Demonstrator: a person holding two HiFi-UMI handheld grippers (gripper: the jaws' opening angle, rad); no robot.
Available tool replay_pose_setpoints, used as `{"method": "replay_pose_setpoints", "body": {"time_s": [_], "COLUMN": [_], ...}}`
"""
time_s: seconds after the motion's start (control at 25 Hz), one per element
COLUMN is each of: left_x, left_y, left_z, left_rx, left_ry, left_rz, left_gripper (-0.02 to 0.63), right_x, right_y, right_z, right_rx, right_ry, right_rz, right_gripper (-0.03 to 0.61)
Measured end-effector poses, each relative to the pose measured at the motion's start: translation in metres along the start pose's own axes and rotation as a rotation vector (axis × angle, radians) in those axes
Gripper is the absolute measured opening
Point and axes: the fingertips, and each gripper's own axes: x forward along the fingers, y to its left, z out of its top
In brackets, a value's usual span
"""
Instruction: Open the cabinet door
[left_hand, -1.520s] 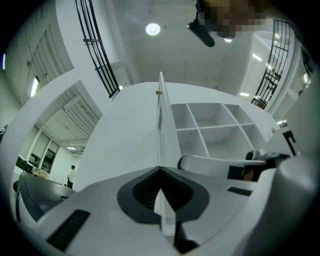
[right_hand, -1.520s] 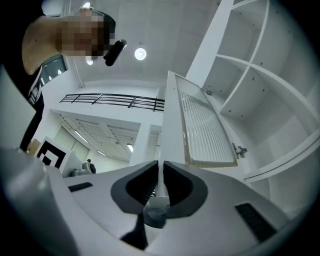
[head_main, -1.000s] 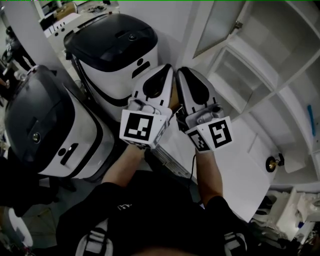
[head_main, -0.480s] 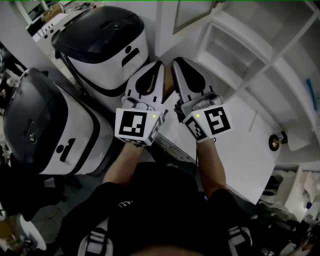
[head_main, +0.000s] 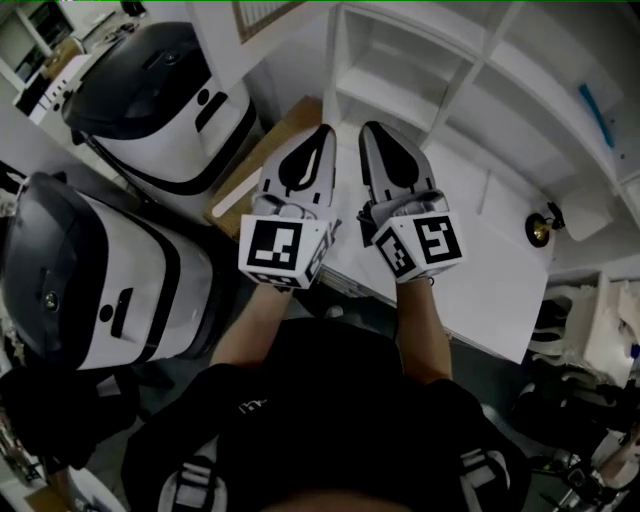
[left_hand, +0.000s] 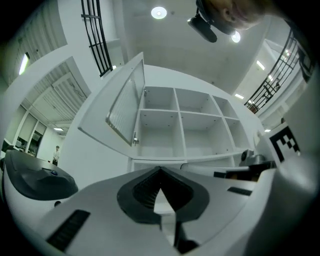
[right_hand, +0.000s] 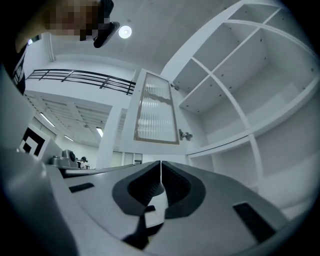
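Left gripper (left_hand: 160, 170) has its jaws together on nothing; right gripper (right_hand: 160, 164) is closing, nothing between its jaws. Both are well short of the cabinet. Beyond, the glass-panelled cabinet door (right_hand: 156, 115) stands swung wide off the shelves (right_hand: 235, 75) — the job looks done.

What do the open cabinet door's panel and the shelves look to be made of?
Door panel: likely ribbed frosted glass; it shows vertical ripples and light glows through it. Shelves: probably white painted or laminated board; matte and flat, with rows of small peg holes.
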Motion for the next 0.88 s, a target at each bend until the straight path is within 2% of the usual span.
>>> {"method": "replay_pose_setpoints", "body": {"time_s": [0.32, 0.48, 0.88], "left_x": [0.027, 0.036, 0.042], "left_y": [-0.087, -0.121, -0.207], "left_z": [-0.035, -0.047, -0.084], "left_rx": [-0.046, -0.056, -0.08], "left_ry": [0.055, 0.079, 0.159], "left_rz": [-0.162, -0.228, -0.398], "left_gripper": [0.009, 0.009, 0.009], "right_x": [-0.083, -0.118, -0.206], "right_y": [-0.07, -0.093, -0.141], "right_z": [-0.013, -0.017, -0.029], "right_rx": [-0.021, -0.063, -0.086], "right_ry": [0.071, 0.091, 0.153], "right_rz": [-0.23, -0.325, -0.588], "right_gripper": [0.025, 0.025, 0.018]}}
